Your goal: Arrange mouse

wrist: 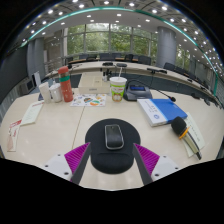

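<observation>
A grey and black mouse [114, 137] lies on a round black mouse pad [112, 152] on the pale table, just ahead of my fingers. My gripper [112, 160] is open, its magenta pads [76, 157] spread wide at either side of the pad's near edge. The mouse sits a little beyond the fingertips, centred between them, with a gap at each side. Nothing is held.
Beyond the mouse pad stand a paper cup [118, 88], a red bottle [66, 84] and a white box [45, 91]. A blue book [160, 109] and a black object [179, 127] lie to the right. A keyboard [31, 113] lies left. Chairs and windows stand behind.
</observation>
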